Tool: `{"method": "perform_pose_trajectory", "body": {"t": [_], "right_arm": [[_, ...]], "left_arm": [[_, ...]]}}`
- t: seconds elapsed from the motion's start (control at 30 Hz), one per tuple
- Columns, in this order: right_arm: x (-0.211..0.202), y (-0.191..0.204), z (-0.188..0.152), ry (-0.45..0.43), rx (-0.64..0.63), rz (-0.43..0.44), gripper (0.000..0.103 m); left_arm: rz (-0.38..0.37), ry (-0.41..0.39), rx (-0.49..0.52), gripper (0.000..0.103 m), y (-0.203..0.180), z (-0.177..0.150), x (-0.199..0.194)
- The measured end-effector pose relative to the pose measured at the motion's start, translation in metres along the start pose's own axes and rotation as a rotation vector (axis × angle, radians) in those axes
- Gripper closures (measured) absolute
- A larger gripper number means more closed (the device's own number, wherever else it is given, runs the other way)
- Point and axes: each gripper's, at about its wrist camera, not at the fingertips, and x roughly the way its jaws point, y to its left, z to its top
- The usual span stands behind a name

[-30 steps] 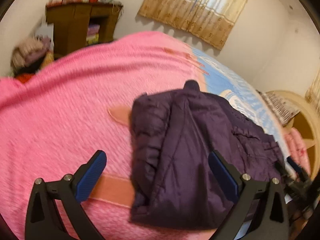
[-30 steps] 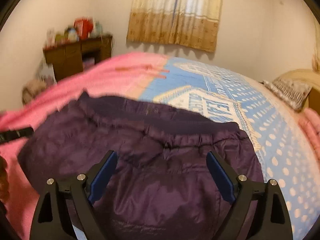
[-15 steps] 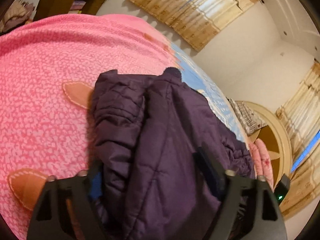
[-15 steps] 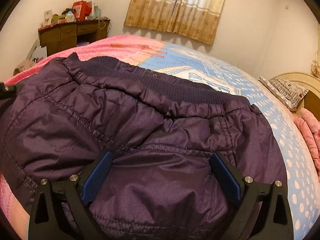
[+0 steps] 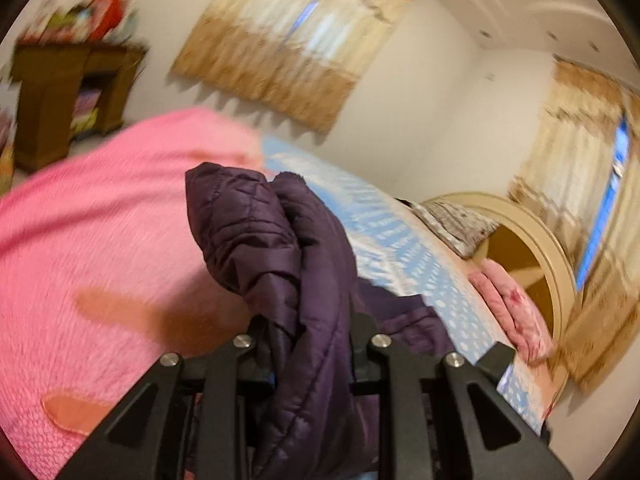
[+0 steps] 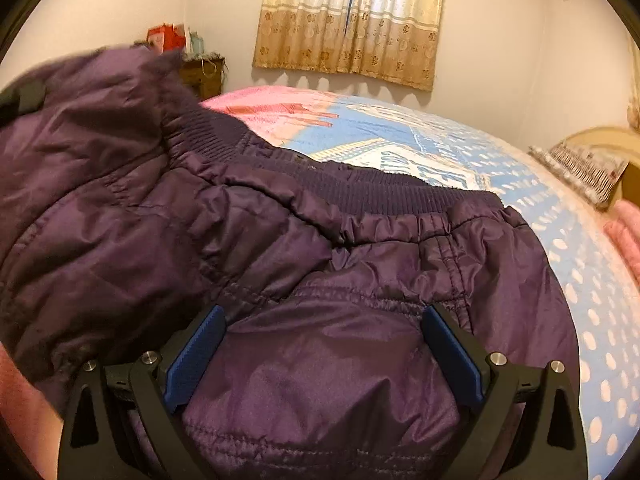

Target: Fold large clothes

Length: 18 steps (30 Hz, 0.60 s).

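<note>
A dark purple quilted jacket (image 6: 280, 248) lies on the bed. My left gripper (image 5: 310, 344) is shut on a bunched fold of the jacket (image 5: 280, 248) and holds it lifted above the pink blanket (image 5: 100, 220). My right gripper (image 6: 320, 344) is open, its blue pads (image 6: 192, 360) on either side of a bulge of jacket fabric near the hem, jaws wide apart. The lifted part of the jacket rises at the left of the right wrist view, with the left gripper's black tip (image 6: 20, 98) at its edge.
The bed has a blue dotted sheet (image 6: 560, 248) on the right side. A round beige headboard (image 5: 540, 240) and pillows (image 5: 460, 220) stand at the right. A wooden shelf (image 5: 68, 92) stands by the far wall, with curtains (image 6: 352, 20) behind.
My left gripper has closed on the jacket's edge and lifted it off the blanket. My right gripper has stayed open, pressed lower into the jacket near its hem.
</note>
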Motion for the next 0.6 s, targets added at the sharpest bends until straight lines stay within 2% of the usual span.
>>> {"method": "perform_pose_trajectory", "body": {"t": [0.17,0.33,0.5,0.6], "right_arm": [[-0.042,-0.046,-0.006,-0.118,0.206,0.031,0.004],[-0.067,-0.104,-0.026,-0.169,0.409,0.012,0.004],[-0.087,-0.162,-0.041,-0.207,0.549,-0.035,0.004],[-0.098,-0.191,-0.047,-0.221,0.606,-0.074,0.004]], "left_arm": [[-0.009,-0.010,0.149,0.080,-0.065,0.012,0.011],[0.019,0.008,0.282,0.080,-0.125,0.007,0.037],[0.030,0.047,0.444,0.080,-0.177,-0.022,0.061],[0.079,0.071,0.579,0.080,-0.209,-0.050,0.083]]}}
